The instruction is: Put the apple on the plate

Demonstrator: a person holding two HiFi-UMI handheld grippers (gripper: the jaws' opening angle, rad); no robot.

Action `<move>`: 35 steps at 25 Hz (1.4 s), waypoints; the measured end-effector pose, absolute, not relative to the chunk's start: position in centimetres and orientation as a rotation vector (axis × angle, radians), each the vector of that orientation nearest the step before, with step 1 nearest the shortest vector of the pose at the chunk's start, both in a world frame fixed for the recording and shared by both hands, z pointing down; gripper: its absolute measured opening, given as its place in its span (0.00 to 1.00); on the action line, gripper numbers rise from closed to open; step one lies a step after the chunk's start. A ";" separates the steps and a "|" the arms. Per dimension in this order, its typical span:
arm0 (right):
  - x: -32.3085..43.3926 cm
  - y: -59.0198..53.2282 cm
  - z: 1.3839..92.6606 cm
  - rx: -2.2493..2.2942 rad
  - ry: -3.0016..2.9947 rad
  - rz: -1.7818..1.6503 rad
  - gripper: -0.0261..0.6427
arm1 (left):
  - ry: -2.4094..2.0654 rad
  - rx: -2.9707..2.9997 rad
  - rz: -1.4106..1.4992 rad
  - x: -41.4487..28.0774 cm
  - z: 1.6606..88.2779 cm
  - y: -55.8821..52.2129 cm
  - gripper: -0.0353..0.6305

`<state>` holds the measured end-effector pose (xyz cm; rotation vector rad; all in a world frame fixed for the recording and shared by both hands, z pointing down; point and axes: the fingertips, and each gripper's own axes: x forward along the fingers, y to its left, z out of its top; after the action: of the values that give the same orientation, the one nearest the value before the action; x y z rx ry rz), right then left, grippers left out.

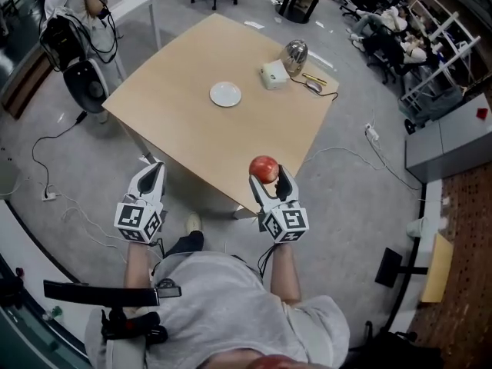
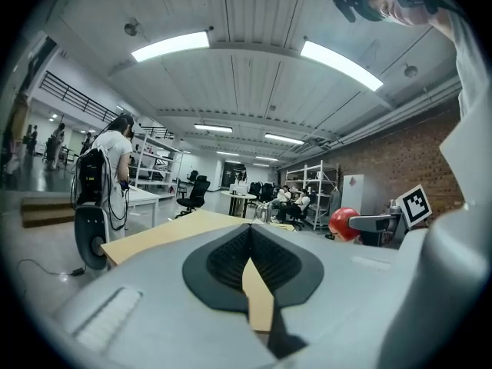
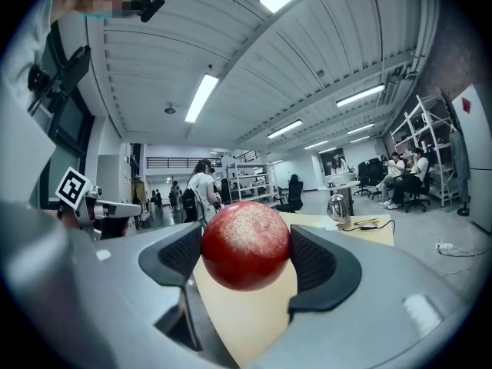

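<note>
A red apple is held between the jaws of my right gripper, which is shut on it just short of the table's near corner. In the right gripper view the apple fills the space between the dark pads. The small white plate lies on the wooden table, well ahead of both grippers. My left gripper hangs beside the table's near-left edge with its jaws pressed together and nothing in them. In the left gripper view, my left gripper looks across the tabletop, with the apple showing at the right.
A white box, a glass dome and a pen with a cable sit at the table's far right. A person with a backpack stands at the far left. Cables trail over the floor.
</note>
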<state>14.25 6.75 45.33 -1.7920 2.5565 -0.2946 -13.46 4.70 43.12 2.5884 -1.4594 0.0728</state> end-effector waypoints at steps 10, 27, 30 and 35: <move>10.7 -0.1 45.6 -1.869 2.529 -0.318 0.58 | -1.403 2.582 0.090 -16.9 44.5 -2.7 0.08; 9.1 -6.8 46.8 -1.924 2.531 -0.313 0.58 | -1.338 2.577 0.099 -17.9 46.4 -10.2 0.08; 9.3 -8.3 47.5 -1.907 2.550 -0.324 0.58 | -1.347 2.567 0.114 -17.8 47.0 -11.3 0.08; 10.1 -11.6 48.8 -1.868 2.583 -0.362 0.58 | -1.364 2.550 0.156 -16.6 48.2 -13.7 0.08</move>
<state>10.06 -11.56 48.79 -1.8680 2.5829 -0.3620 -16.59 -13.73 48.19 2.5499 -1.3639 0.1565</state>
